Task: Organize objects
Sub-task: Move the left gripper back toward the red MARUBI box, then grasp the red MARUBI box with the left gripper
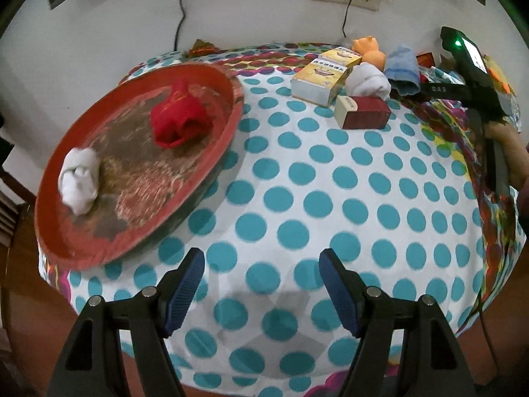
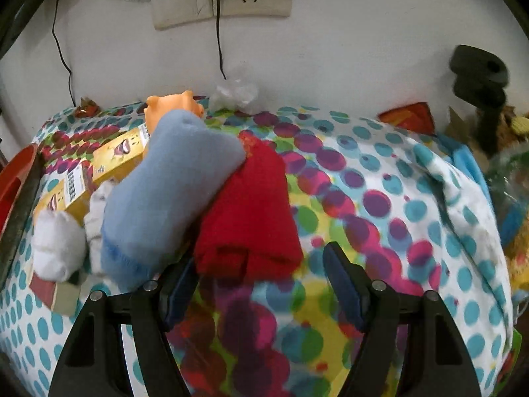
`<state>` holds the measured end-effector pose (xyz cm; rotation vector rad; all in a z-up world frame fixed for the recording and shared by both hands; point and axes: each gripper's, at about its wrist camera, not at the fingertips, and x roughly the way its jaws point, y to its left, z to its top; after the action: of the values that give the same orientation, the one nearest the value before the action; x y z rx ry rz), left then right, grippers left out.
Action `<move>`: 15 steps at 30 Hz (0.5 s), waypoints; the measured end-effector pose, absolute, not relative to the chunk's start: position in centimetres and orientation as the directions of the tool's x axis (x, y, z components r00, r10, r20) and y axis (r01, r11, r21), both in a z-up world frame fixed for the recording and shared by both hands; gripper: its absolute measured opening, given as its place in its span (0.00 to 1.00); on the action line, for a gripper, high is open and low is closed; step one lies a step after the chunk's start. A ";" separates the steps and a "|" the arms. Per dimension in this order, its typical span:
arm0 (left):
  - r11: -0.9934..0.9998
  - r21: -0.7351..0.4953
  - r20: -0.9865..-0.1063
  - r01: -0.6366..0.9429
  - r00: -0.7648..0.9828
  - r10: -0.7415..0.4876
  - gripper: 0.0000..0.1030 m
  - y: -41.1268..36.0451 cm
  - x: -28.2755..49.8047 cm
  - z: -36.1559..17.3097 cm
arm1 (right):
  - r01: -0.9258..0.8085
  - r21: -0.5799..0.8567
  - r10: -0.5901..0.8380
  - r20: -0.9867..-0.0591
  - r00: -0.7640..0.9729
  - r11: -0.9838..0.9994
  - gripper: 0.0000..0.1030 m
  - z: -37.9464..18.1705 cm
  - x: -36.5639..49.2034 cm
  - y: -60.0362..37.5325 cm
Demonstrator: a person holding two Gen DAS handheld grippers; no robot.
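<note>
right gripper: low over table, jaws spread, empty | rolled red fabric bundle: just ahead, between fingertips, leftward

Dotted tablecloth under red tray, boxes, rolled socks.

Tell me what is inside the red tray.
The red tray holds a red sock bundle and a white sock bundle. Anything beneath them is covered.

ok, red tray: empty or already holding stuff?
Not empty. The red tray holds two rolled sock bundles: a red one and a white one. Both lie inside its rim.
</note>
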<state>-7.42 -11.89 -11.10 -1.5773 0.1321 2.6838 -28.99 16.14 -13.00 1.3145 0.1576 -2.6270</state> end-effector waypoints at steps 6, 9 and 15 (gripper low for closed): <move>-0.986 0.092 -0.858 -0.141 -0.514 -0.006 0.72 -10.3 -10.5 -10.2 | 0.242 -0.032 -0.121 -0.799 -0.590 -0.970 0.68 -13.2 -30.8 15.2; -0.977 0.103 -0.855 -0.187 -0.519 0.009 0.72 -9.2 -12.2 -10.1 | 0.248 -0.008 -0.144 -0.797 -0.587 -0.969 0.56 -13.5 -31.1 15.3; -0.947 0.123 -0.849 -0.297 -0.526 0.054 0.72 -6.8 -15.3 -10.3 | 0.250 0.045 -0.191 -0.777 -0.600 -0.967 0.35 -13.1 -30.2 15.7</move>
<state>-15.26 -6.76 -10.30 -1.4068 0.3758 2.5520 -30.24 15.75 -13.14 1.2531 0.1001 -2.6065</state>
